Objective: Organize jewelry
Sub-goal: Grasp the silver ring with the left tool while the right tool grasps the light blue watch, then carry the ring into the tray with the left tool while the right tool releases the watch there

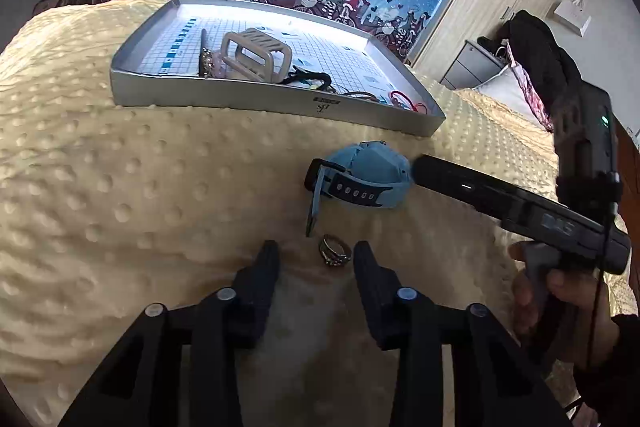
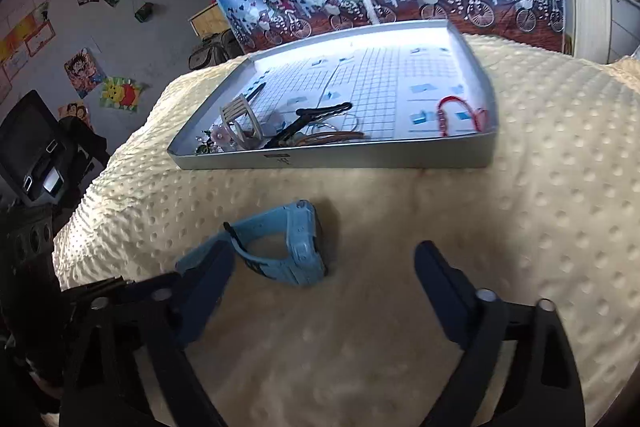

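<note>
Cream dimpled fleece blanket [image 1: 120, 187] was the work surface. My left claw [image 1: 316, 259] sat low with jaws apart, the small silver ring [image 1: 334, 251] lying between the fingertips, nearer the right finger, not yet gripped. I judged that as lined up for a pinch. Just beyond it lay the light blue rubber-strapped watch [image 1: 360, 179] on its side, strap looped. My right claw [image 2: 324, 267] was spread wide, holding nothing, the watch ahead and left of its centre, close by its left finger [image 2: 208, 279]. Further ahead of both sat the shallow silver tray [image 2: 340, 155], already holding a beige hair claw clip [image 1: 256, 55], a red bracelet [image 2: 456, 111] and other bits, likely the drop target.
</note>
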A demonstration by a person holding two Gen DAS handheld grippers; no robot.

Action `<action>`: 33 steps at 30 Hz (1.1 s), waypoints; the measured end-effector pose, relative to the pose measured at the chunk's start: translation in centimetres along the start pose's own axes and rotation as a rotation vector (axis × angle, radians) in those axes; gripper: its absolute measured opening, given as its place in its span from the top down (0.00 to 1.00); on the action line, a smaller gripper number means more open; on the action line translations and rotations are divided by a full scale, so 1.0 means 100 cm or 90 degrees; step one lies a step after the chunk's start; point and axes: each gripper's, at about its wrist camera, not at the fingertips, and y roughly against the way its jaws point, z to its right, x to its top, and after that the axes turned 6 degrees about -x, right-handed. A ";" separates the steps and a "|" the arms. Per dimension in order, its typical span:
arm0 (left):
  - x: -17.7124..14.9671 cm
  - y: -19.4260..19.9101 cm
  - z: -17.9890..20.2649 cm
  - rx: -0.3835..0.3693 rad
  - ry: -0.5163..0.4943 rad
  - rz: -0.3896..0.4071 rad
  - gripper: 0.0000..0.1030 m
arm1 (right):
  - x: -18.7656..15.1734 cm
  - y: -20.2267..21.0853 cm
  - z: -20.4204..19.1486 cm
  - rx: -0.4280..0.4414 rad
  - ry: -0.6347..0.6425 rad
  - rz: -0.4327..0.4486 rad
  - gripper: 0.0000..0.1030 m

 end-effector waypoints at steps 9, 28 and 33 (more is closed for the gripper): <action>0.003 -0.020 -0.001 -0.005 -0.005 -0.050 0.75 | 0.002 -0.032 -0.011 -0.004 -0.005 -0.052 0.49; -0.009 -0.010 -0.011 -0.007 0.027 -0.008 0.90 | -0.021 -0.002 0.019 0.028 -0.089 -0.016 0.85; -0.016 0.003 -0.018 -0.050 0.049 0.021 0.90 | -0.021 0.012 0.019 0.019 -0.087 -0.011 0.85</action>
